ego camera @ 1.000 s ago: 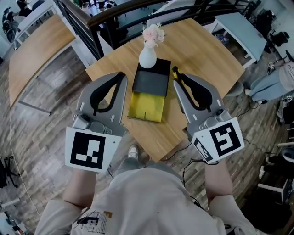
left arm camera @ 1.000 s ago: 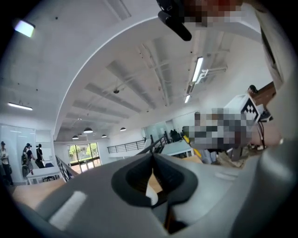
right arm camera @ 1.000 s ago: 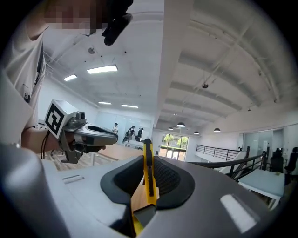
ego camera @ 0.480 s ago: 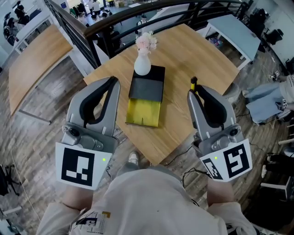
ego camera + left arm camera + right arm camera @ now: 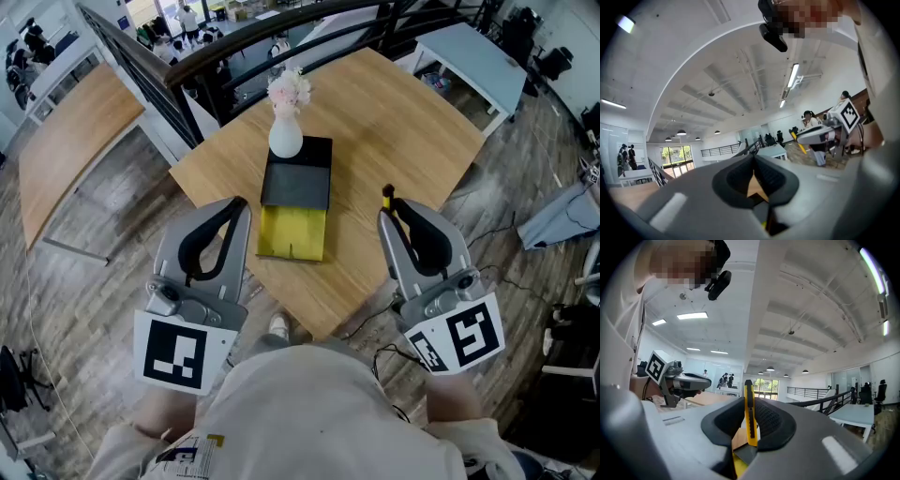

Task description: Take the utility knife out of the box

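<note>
The box lies in the middle of the table. A vase stands at the box's far end. The left gripper is near and left of the box. The right gripper is near and right of it. The utility knife sits between its jaws and pokes out toward the far side. A railing runs behind the table.
</note>
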The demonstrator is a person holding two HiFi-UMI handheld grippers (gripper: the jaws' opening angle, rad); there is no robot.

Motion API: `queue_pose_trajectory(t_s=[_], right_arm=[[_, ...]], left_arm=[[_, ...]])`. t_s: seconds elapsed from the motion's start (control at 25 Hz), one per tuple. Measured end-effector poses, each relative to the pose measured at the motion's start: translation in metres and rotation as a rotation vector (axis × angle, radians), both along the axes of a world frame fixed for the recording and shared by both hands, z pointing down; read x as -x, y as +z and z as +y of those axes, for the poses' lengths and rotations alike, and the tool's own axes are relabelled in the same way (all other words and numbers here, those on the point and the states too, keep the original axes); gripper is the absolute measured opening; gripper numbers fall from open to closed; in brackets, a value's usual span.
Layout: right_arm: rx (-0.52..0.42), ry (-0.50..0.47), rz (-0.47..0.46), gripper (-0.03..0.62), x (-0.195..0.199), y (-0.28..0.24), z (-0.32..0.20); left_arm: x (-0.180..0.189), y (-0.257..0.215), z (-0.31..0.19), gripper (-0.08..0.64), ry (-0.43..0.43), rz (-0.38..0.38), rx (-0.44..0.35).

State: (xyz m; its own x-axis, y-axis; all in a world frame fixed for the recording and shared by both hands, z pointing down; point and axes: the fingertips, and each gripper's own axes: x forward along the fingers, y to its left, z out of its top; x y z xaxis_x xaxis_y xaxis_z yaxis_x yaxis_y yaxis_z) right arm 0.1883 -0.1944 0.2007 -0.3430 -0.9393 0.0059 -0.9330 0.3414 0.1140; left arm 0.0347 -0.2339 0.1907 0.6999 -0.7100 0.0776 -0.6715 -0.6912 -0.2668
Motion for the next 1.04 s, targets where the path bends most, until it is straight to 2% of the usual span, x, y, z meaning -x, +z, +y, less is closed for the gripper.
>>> queue_pose_trajectory(t_s=[0.2, 0.68, 1.04], right_arm=[[0.024, -0.001, 0.035, 0.066, 0.0, 0.01, 0.003], [0.026, -0.004, 0.041, 0.067, 0.011, 0.01, 0.014], [0.034, 0.009, 0.042, 0.067, 0.005, 0.01, 0.015]], left_arm=[[-0.003, 0.008, 0.001, 0.002, -0.003, -0.01, 0.023], [0.003, 0.011, 0.009, 0.002, -0.005, -0.011, 0.03], [0.001, 0.01, 0.006, 0.003, -0.011, -0.006, 0.032]])
